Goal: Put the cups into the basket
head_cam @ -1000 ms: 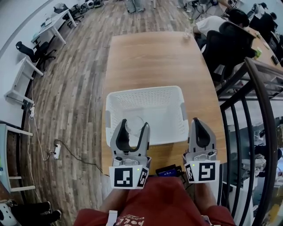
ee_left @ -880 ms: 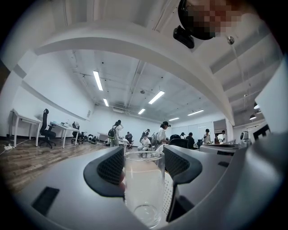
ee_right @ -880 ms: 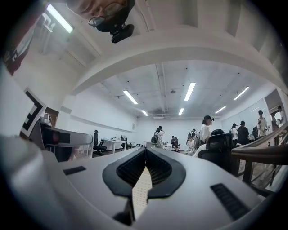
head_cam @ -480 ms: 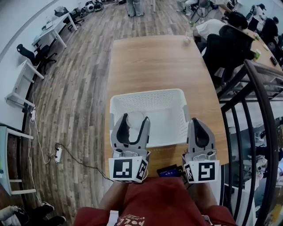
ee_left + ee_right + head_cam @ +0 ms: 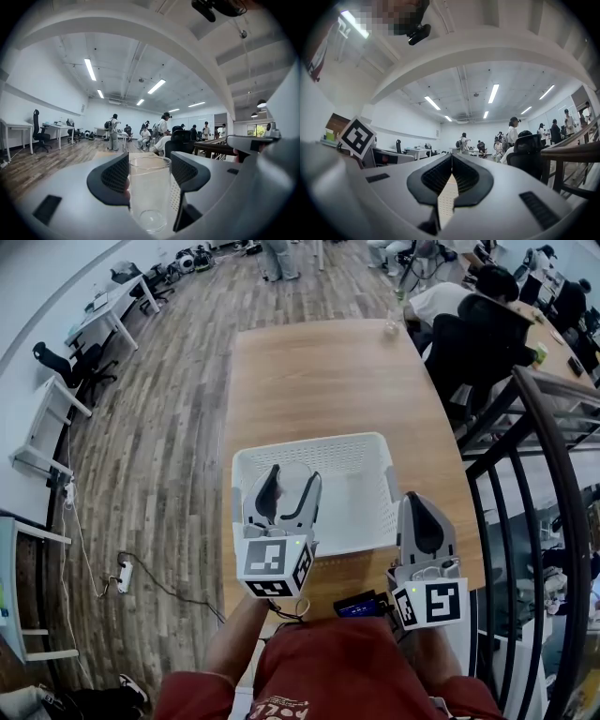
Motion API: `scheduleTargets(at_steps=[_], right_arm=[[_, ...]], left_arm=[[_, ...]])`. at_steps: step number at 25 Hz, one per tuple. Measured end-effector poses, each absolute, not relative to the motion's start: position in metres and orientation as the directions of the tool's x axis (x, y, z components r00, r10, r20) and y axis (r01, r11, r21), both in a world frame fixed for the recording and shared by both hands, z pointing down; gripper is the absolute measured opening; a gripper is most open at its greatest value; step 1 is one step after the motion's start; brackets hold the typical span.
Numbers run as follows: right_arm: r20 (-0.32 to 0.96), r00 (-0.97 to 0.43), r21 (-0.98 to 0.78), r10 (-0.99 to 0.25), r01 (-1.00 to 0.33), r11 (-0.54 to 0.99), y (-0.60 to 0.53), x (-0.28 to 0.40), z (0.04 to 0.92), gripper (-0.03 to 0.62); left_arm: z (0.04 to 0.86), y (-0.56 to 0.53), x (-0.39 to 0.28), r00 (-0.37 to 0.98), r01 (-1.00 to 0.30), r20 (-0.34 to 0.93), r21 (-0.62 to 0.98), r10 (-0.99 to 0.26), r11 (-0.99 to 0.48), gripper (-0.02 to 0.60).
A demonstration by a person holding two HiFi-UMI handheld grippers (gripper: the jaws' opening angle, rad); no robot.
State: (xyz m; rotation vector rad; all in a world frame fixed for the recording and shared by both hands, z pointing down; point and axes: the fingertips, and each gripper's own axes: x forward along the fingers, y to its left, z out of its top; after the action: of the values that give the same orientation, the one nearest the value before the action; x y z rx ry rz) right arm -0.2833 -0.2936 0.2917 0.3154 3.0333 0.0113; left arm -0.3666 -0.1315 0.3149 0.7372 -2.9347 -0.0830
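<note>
The clear glass cup (image 5: 149, 197) sits gripped between the left gripper's (image 5: 292, 478) wide-set jaws, its mouth toward the jaw tips, over the left part of the white basket (image 5: 375, 441). The right gripper (image 5: 451, 164) is closed and empty, beside the basket's near right corner, over the wooden table (image 5: 319, 371).
</note>
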Motion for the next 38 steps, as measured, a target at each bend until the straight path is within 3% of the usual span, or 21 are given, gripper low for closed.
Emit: scheduleTargets(at_steps=[27,34,38], right_arm=[[-0.060,-0.979,-0.001,0.195,0.195,0.981,-0.301,-0.281,0.307,0.011],[-0.042,-0.977,-0.018,0.207,0.208,0.978,-0.299,-0.283,0.314,0.011],[-0.022,-0.978,-0.070,0.206,0.207,0.976,-0.303,-0.286,0.324,0.011]], left_arm=[[0.449,-0.167,-0.431,-0.662,-0.452,0.587,0.183,-0.466,0.873,0.278],[0.477,-0.168,-0.444,-0.647,-0.441,0.650,0.109,-0.400,0.891,0.278],[0.497,-0.163,-0.453,-0.628,-0.393,0.678,0.147,-0.382,0.908,0.278]])
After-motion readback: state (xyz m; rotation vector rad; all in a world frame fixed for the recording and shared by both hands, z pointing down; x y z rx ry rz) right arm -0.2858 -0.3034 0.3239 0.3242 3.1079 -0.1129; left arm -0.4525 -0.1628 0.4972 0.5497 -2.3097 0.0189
